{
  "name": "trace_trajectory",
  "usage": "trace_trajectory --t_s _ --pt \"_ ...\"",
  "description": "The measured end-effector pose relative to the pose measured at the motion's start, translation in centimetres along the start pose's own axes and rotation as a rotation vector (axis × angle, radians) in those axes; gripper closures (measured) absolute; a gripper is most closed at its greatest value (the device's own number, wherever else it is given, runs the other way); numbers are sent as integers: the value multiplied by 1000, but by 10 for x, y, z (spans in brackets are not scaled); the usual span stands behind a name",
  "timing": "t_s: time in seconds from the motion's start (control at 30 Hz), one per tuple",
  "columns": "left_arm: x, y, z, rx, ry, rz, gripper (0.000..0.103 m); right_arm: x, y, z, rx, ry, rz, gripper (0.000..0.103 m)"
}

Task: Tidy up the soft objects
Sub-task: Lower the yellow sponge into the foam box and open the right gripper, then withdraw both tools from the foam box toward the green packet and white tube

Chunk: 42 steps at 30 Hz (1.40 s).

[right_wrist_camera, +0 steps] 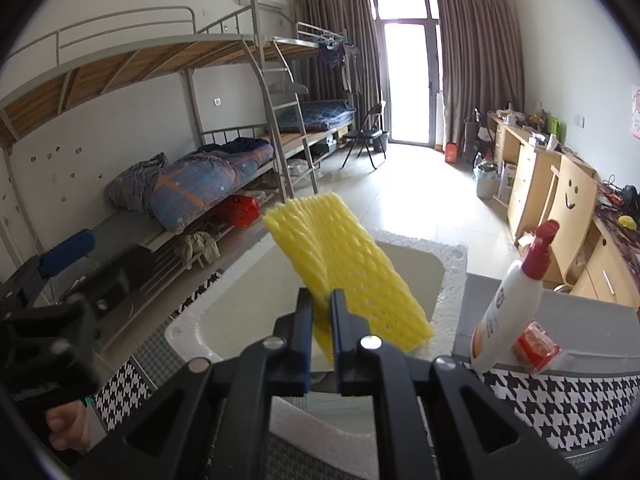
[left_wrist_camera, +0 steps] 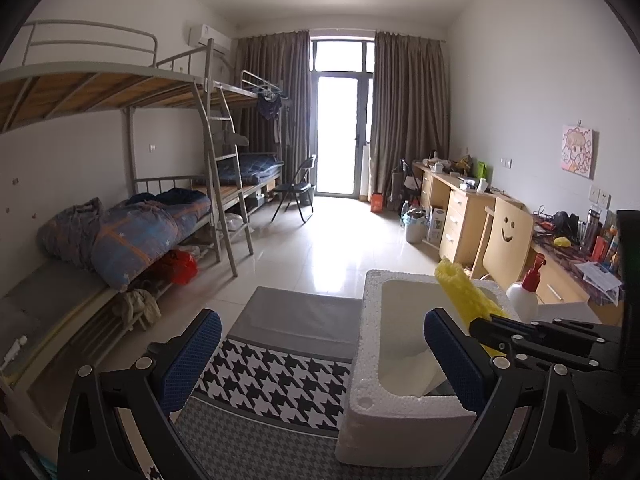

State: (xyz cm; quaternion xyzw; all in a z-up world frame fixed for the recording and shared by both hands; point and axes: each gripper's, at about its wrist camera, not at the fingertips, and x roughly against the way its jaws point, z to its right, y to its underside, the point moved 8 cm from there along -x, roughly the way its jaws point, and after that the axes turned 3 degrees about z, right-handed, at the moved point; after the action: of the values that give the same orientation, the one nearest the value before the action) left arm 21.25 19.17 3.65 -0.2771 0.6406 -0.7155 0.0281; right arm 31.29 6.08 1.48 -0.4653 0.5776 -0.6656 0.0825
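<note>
The yellow foam net sleeve (right_wrist_camera: pixel 344 268), at frame centre, is pinched by the nearly closed jaws of the right gripper (right_wrist_camera: pixel 321 340) above the white foam box (right_wrist_camera: pixel 454 268). It should be lowered fully inside before release. The left gripper (left_wrist_camera: pixel 320 364) stands wide open, empty.

The yellow foam net sleeve (right_wrist_camera: pixel 348 264) at centre looks soft and perforated. The white foam box (right_wrist_camera: pixel 454 276) under it is grainy, matt polystyrene. The spray bottle (right_wrist_camera: pixel 508 300) at right is glossy plastic. The cloth (left_wrist_camera: pixel 276 376) below is woven houndstooth fabric. The floor tiles (left_wrist_camera: pixel 340 248) shine; the bunk bed (left_wrist_camera: pixel 208 128) at left has a painted metal frame.
</note>
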Motion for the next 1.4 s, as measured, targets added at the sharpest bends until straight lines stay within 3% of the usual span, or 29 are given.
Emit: trace_trajectory --t_s 0.07,0.1,0.23,0.3,0.43,0.73,0.97,1.1,1.4 --pt "0 1 -1 2 -4 -2 1 -4 1 0 -10 -10 -14 89" --pt "-1 1 -2 3 -3 -4 1 -5 2 0 -13 -12 -20 82" --pt "-3 2 -4 1 -8 -10 1 -3 2 1 -28 -25 -28 29" --pt "-4 3 -5 4 -9 -15 1 1 0 0 -27 -27 -5 25" --pt "-3 1 -8 13 -13 -10 1 3 0 -3 6 -1 -3 19" --pt "1 2 -7 8 -9 -9 1 10 -1 4 1 30 15 18" --pt "11 3 0 -6 9 -1 1 31 -4 8 -12 43 67 18" --pt "16 2 1 -9 22 4 1 42 -4 7 -12 47 98 9" --pt "32 2 13 -33 49 18 1 61 -5 7 -5 84 151 9"
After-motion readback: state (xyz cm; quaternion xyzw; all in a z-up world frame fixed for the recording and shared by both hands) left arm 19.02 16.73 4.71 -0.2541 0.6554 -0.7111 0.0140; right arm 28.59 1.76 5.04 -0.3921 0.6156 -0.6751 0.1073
